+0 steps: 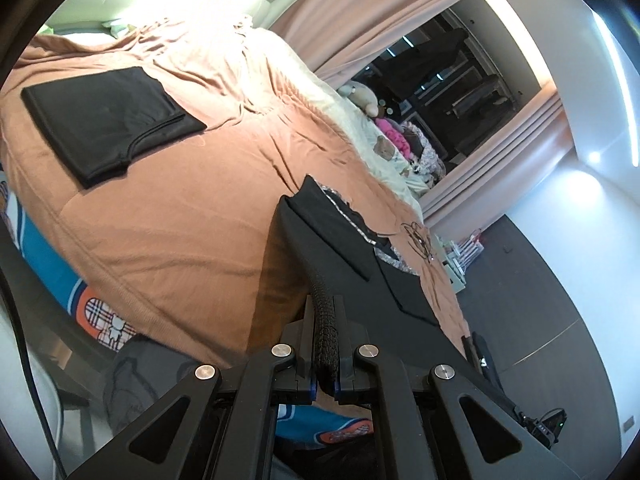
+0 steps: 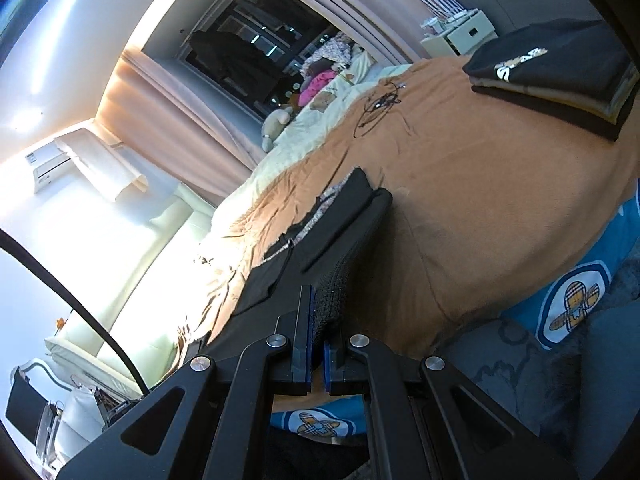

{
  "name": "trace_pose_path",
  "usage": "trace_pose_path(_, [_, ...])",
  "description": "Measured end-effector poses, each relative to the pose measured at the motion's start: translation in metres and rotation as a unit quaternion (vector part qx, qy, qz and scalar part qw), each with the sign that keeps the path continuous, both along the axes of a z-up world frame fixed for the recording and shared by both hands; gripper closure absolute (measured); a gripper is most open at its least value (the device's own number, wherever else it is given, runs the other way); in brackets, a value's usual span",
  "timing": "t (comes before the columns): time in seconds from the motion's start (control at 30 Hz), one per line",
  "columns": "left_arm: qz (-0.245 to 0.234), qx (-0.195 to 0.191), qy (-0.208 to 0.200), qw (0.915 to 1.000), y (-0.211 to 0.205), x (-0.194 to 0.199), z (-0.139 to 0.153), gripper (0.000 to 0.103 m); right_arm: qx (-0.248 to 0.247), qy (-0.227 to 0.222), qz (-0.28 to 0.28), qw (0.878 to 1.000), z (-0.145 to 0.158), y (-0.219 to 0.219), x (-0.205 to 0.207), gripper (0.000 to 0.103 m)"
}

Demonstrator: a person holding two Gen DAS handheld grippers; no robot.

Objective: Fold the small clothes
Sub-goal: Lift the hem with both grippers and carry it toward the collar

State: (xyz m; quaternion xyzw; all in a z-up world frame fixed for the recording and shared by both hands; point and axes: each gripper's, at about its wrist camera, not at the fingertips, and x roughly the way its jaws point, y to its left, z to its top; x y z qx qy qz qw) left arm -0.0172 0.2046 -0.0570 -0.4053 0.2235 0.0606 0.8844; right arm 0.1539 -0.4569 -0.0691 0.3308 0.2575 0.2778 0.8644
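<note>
A black fabric garment with a ribbed, knitted waistband and a strip of silvery patterned trim is stretched out between the two tools, lifted just above the near part of the bed with its far end sagging toward the cover. The left hand-held gripper is clenched on the ribbed edge of this garment, the thick hem bunched between its blue-lined pads. The right hand-held gripper is likewise clamped shut on the ribbed hem at the other end, where the same garment shows a flat folded panel and its patterned trim. Under it lies the rust-orange bed cover, creased toward the far side. On the far left of the bed rests a neatly folded black garment, well apart from the held piece. In the right wrist view a stack of folded dark clothes with a white printed logo on top sits on the far right of the cover, and a thin black tangled cord lies on the cover between the stack and the pillows. Soft toys and a pink bundle are heaped by the cream bedding at the far edge, in front of a dark window framed by pinkish curtains.
</note>
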Motion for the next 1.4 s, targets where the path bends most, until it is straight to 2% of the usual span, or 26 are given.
trace_pose_path(0.4, [0.0, -0.005, -0.011, 0.9999, -0.006, -0.047, -0.003, 0.098, -0.004, -0.02, 0.005, 1.0, -0.005, -0.016, -0.017, 0.103])
trace_pose_path(0.8, [-0.003, 0.008, -0.042, 0.9991, -0.008, -0.062, 0.021, 0.098, -0.011, -0.045, 0.009, 0.999, 0.002, -0.023, -0.009, 0.103])
trace_pose_path(1.13, [0.003, 0.021, -0.046, 0.9987, -0.002, -0.026, 0.038, 0.098, -0.027, -0.051, 0.016, 0.998, 0.015, -0.01, 0.045, 0.103])
trace_pose_path(1.4, [0.004, 0.046, -0.023, 0.9987, 0.017, 0.05, 0.063, 0.098, -0.045, -0.05, 0.023, 0.997, 0.038, 0.017, 0.122, 0.103])
